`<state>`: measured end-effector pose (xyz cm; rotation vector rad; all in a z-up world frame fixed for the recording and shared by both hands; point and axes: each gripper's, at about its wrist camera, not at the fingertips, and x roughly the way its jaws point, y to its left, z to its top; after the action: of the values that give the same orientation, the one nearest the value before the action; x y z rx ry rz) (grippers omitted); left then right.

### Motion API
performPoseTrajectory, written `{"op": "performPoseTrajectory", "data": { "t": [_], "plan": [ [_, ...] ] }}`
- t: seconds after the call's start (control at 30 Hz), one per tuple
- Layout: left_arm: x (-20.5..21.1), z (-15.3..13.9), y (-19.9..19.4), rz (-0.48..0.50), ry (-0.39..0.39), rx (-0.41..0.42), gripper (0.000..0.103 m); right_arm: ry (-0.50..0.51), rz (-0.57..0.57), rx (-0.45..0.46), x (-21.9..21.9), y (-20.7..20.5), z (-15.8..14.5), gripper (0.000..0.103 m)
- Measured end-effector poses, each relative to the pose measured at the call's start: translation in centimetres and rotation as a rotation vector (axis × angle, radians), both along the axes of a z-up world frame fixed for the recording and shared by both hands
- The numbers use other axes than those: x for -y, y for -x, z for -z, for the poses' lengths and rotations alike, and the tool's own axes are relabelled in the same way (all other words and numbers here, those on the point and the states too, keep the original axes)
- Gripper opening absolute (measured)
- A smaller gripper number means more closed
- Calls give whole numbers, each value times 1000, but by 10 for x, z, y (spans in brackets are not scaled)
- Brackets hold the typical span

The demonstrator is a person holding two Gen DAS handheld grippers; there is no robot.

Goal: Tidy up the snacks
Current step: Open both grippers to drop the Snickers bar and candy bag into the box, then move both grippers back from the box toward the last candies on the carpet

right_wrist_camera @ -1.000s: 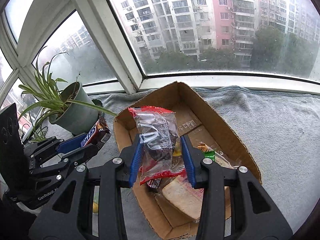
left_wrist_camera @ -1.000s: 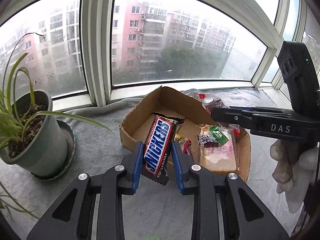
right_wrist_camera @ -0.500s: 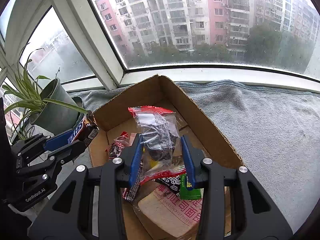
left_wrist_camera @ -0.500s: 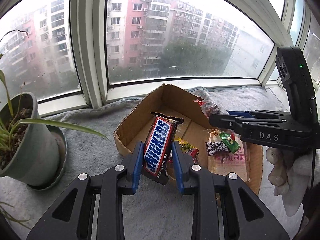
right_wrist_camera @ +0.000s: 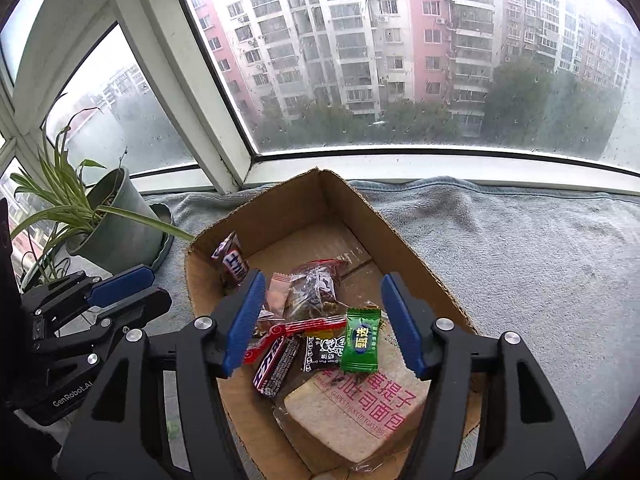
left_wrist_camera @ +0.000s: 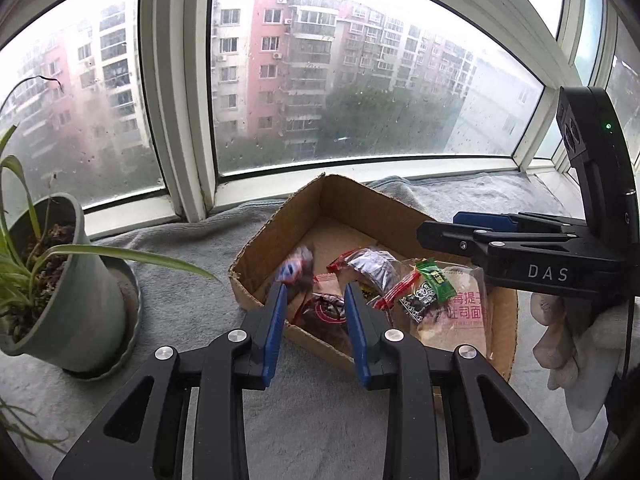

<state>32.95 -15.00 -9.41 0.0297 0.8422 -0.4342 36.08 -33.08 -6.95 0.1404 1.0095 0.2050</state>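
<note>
An open cardboard box (left_wrist_camera: pixel 280 232) (right_wrist_camera: pixel 400 240) stands on a grey cloth by the window. The Snickers bar (left_wrist_camera: pixel 296 270) (right_wrist_camera: pixel 231 261), blurred in the left wrist view, leans at the box's left wall. It is clear of my left gripper (left_wrist_camera: pixel 314 292) (right_wrist_camera: pixel 136 284), whose jaws stand a little apart with nothing between them. My right gripper (right_wrist_camera: pixel 323 276) (left_wrist_camera: pixel 460 228) hovers over the box with its jaws opening wide. Below them the clear bag with red ends (right_wrist_camera: pixel 314 286) (left_wrist_camera: pixel 372 264) lies loose on the other snacks.
Also in the box are a green candy (right_wrist_camera: pixel 360 340), a dark bar (right_wrist_camera: pixel 276 364) and a packet of toast (right_wrist_camera: pixel 360 412). A potted plant (left_wrist_camera: pixel 52 280) (right_wrist_camera: pixel 116 220) stands left of the box. A gloved hand (left_wrist_camera: pixel 568 340) holds the right gripper.
The left gripper has let go of the Snickers bar, which has dropped into the box. The right gripper's jaws have spread, and the clear bag has fallen onto the snacks.
</note>
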Motion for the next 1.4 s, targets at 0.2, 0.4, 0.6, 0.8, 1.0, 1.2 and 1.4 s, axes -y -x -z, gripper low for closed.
{"op": "performPoseTrajectory", "data": {
  "t": [0.2, 0.4, 0.6, 0.8, 1.0, 1.2, 1.4],
  "plan": [
    [-13, -19, 18, -5, 20, 18, 28, -19, 1, 18, -5, 19, -24, 73],
    [-32, -41, 48, -4, 26, 51, 28, -23, -42, 35, -18, 49, -45, 73],
    [-72, -57, 96, -7, 22, 74, 28, -112, -70, 54, -27, 90, -59, 81],
    [-122, -62, 143, -50, -7, 71, 28, -164, -102, 115, -39, 131, -67, 84],
    [-172, -56, 190, -116, -4, 35, 28, -218, -147, 135, -57, 159, -71, 84],
    [-208, -35, 239, -169, -35, -53, 28, -127, -232, 88, -92, 182, -58, 84],
    [-222, 3, 278, -225, -26, -161, 39, -27, -309, 18, -123, 201, -25, 84]
  ]
}}
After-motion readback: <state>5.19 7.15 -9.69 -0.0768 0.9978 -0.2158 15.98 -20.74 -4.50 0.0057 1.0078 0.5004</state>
